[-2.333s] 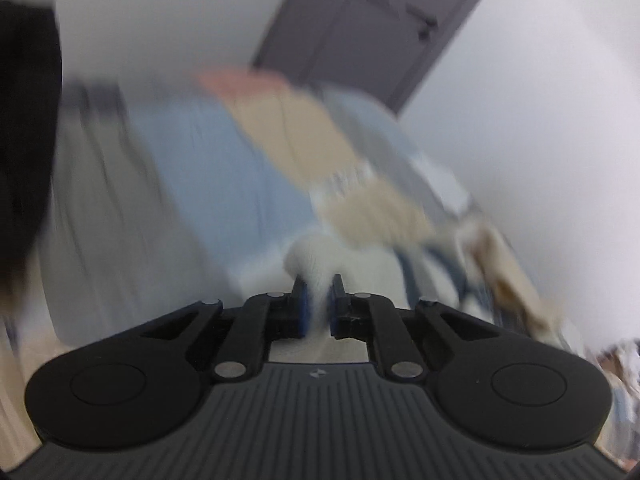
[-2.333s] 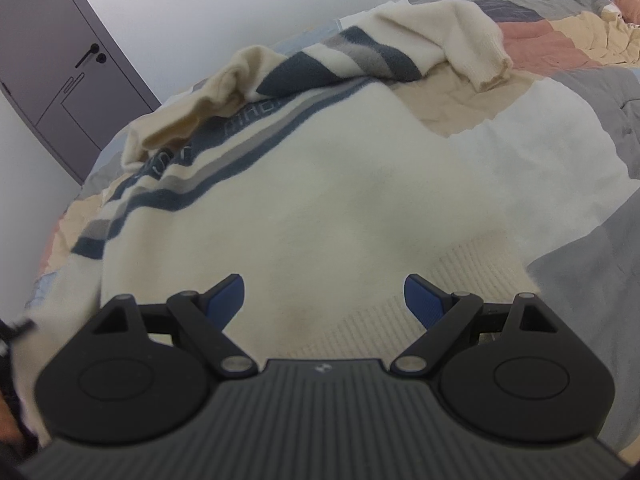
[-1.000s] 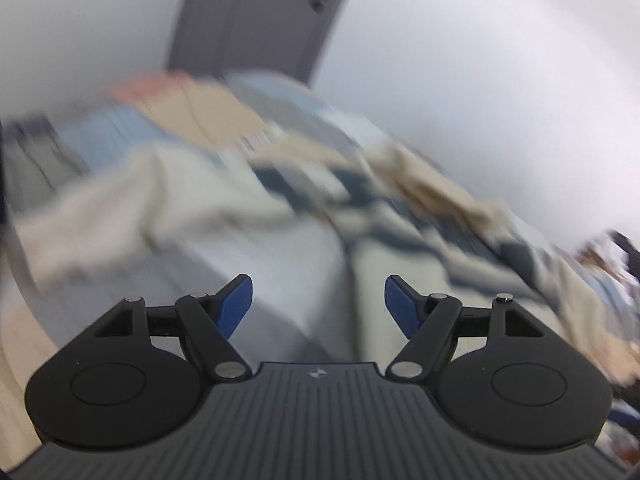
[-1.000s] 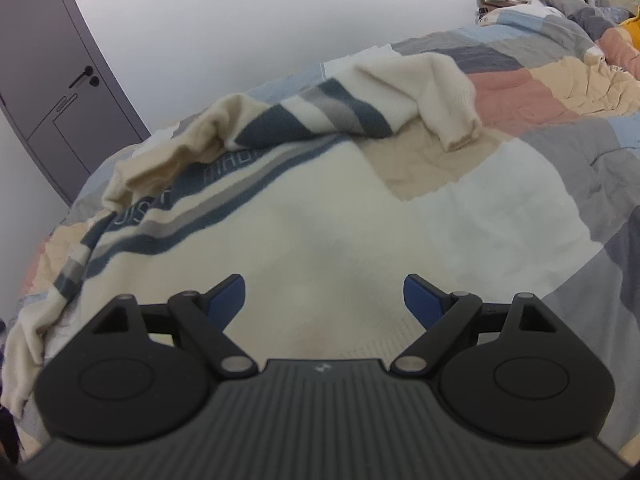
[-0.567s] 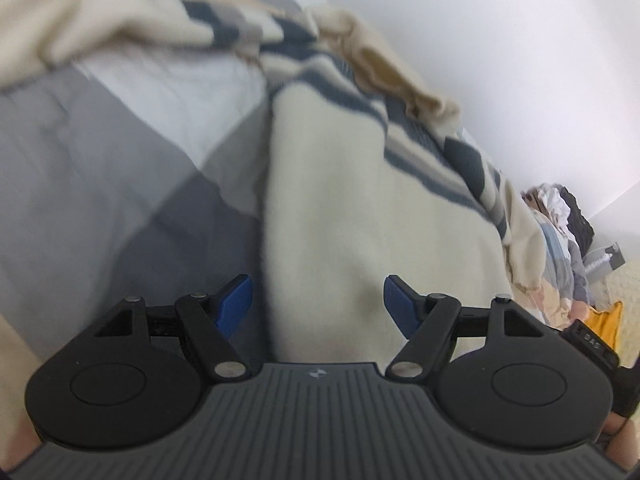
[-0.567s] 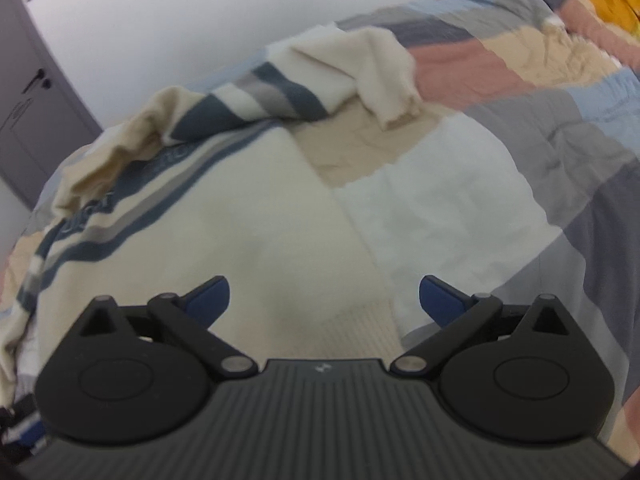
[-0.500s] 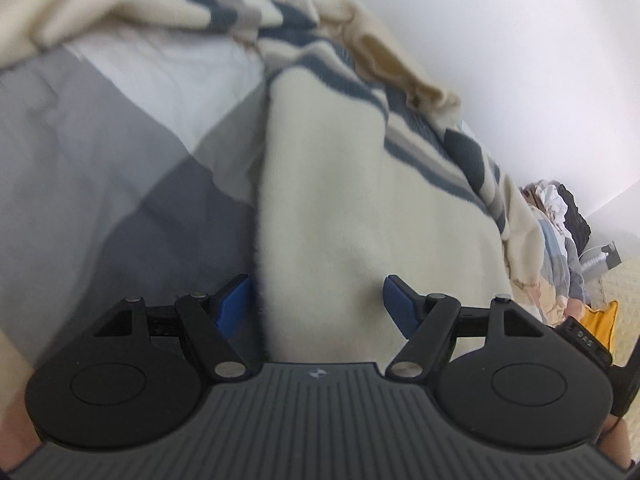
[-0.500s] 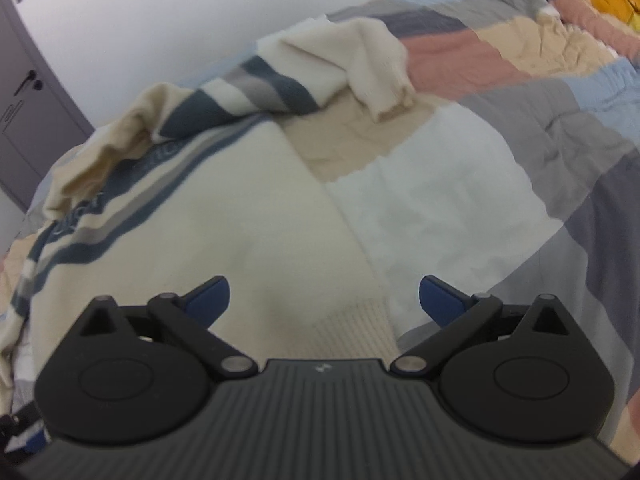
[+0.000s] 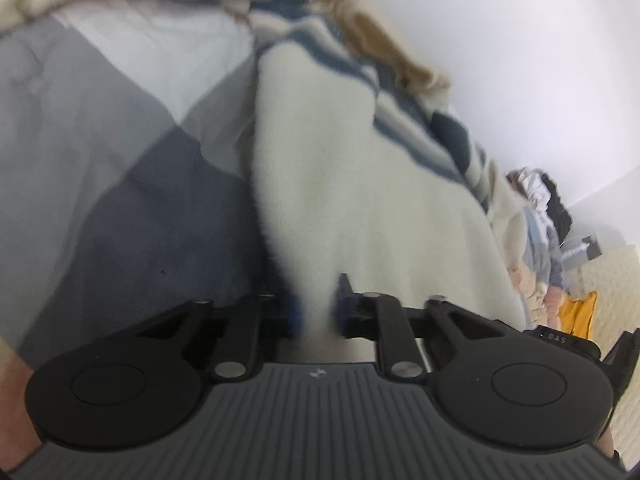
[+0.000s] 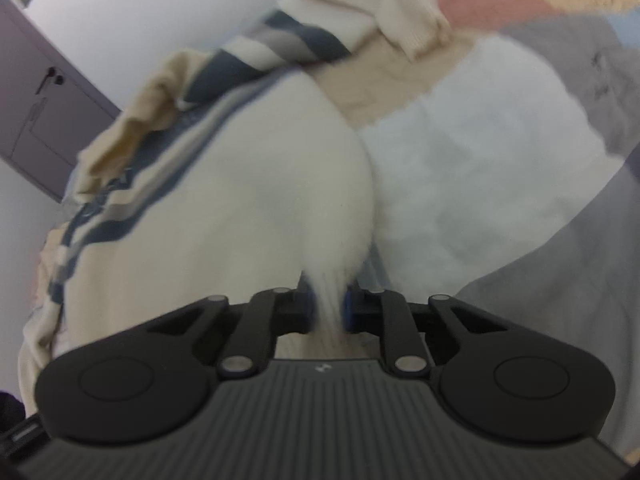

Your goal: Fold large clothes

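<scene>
- Nearest in the left wrist view, the left claw point(image 9: 316, 308) has just been closing and is now clamped on a pinch of cream knit, the near hem corner of the sweater point(image 9: 360, 184); gripping at the corner gives control of one whole side edge.
- Nearest in the right wrist view, the right claw point(image 10: 327, 306) has likewise just been closing and is clamped on the ribbed hem at the other corner, so both ends of the bottom edge can rise together, which I judge to be the start of a fold.
- Both views are blurred, so how deep the cloth sits between the pads cannot be told.
- Beyond the claws the sweater lies spread on the patchwork quilt point(image 9: 120, 184) of the bed, body flat, which leaves the hem free to be carried over it.
- Farther off, the navy and grey striped chest band and bunched collar point(image 10: 132, 136) lie crumpled, and one sleeve point(image 10: 384, 12) is thrown out sideways; these probably need tidying before the fold lies neat.
- Farthest, a grey door point(image 10: 40, 120) and, in the left view, a pile of other clothes point(image 9: 548, 216).
</scene>
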